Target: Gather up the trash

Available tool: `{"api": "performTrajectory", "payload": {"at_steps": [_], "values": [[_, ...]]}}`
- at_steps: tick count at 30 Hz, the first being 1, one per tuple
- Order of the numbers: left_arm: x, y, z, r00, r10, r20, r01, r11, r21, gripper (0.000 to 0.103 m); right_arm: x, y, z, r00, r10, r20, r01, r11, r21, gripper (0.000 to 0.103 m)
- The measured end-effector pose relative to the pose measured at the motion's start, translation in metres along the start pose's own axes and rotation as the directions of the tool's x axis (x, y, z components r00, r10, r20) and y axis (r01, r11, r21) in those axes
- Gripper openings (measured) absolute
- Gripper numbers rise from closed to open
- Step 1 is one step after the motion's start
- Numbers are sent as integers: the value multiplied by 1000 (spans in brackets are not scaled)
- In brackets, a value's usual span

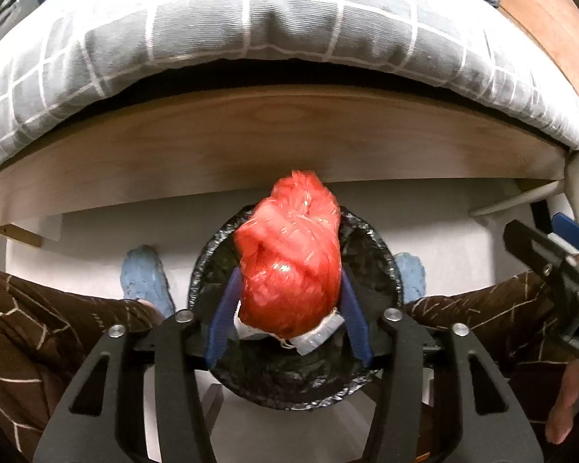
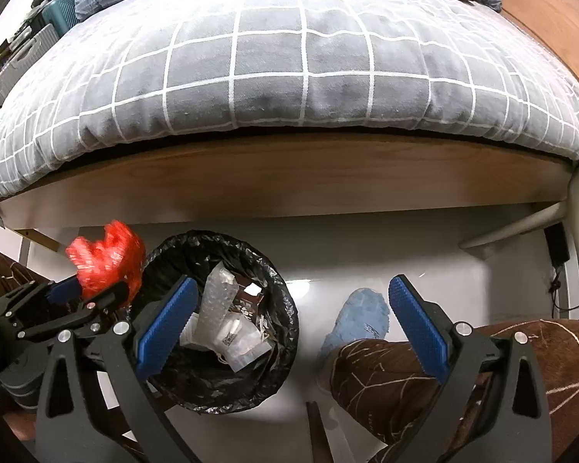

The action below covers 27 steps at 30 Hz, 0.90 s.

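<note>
The crinkled red plastic bag [image 1: 289, 254] bulged between the left gripper's [image 1: 289, 297] 2 blue ribbed pads, directly above the round bin lined with glossy black film [image 1: 382, 270]; whether the pads still pressed it I cannot tell. Only the right wrist view showed the bin's contents: bubble wrap [image 2: 220, 293] and white wrappers. The right gripper [image 2: 293, 324] stood wide apart and empty, over the bin's right rim.

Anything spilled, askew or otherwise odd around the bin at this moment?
Nothing stands out. The red plastic bag sits between the left tongs above the black-lined bin, which stands upright with wrappers inside; no litter shows on the visible floor beside it. The right tongs are open and empty.
</note>
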State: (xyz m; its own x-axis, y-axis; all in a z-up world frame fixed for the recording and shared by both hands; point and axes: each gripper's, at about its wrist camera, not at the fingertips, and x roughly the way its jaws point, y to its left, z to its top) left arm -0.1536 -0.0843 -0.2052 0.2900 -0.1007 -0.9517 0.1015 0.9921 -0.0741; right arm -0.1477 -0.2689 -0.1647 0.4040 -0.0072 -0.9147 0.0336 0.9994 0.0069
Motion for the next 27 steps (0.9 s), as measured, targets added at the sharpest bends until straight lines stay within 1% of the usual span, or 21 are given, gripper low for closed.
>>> {"api": "performTrajectory", "payload": {"at_steps": [3, 4, 5, 6, 8, 11, 13, 16, 22, 25, 27], "values": [[-7, 3, -3, 1000, 20, 17, -21, 1000, 16, 63, -7, 4, 3, 1000, 8, 21, -8, 1000, -8, 95], [-13, 4, -4, 999, 27, 35, -28, 999, 18, 70, -9, 6, 4, 1000, 8, 28, -8, 1000, -13, 95], [-17, 5, -4, 998, 33, 50, -34, 999, 20, 75, -12, 9, 6, 999, 11, 37, -10, 1000, -23, 95], [-24, 8, -4, 997, 42, 70, -44, 999, 21, 77, -15, 13, 7, 999, 16, 46, -15, 999, -29, 95], [-38, 12, -4, 994, 53, 100, -56, 998, 25, 86, -20, 18, 10, 998, 21, 58, -18, 999, -45, 95], [-61, 20, -4, 987, 61, 147, -64, 998, 18, 93, -32, 26, 14, 996, 30, 88, -24, 998, -66, 95], [-75, 25, -3, 982, 67, 175, -71, 997, 14, 96, -43, 29, 17, 993, 41, 108, -34, 997, -70, 95], [-96, 31, 3, 972, 81, 219, -81, 997, -7, 97, -59, 33, 20, 989, 70, 129, -62, 996, -67, 95], [-145, 40, 7, 949, 84, 304, -76, 996, -39, 97, -99, 37, 21, 978, 66, 196, -53, 996, -74, 95], [-167, 40, 3, 938, 85, 335, -74, 996, -44, 97, -122, 37, 18, 971, 50, 235, -35, 997, -67, 95], [-183, 40, -1, 930, 83, 358, -69, 996, -52, 97, -139, 35, 16, 963, 53, 263, -38, 997, -62, 95]]}}
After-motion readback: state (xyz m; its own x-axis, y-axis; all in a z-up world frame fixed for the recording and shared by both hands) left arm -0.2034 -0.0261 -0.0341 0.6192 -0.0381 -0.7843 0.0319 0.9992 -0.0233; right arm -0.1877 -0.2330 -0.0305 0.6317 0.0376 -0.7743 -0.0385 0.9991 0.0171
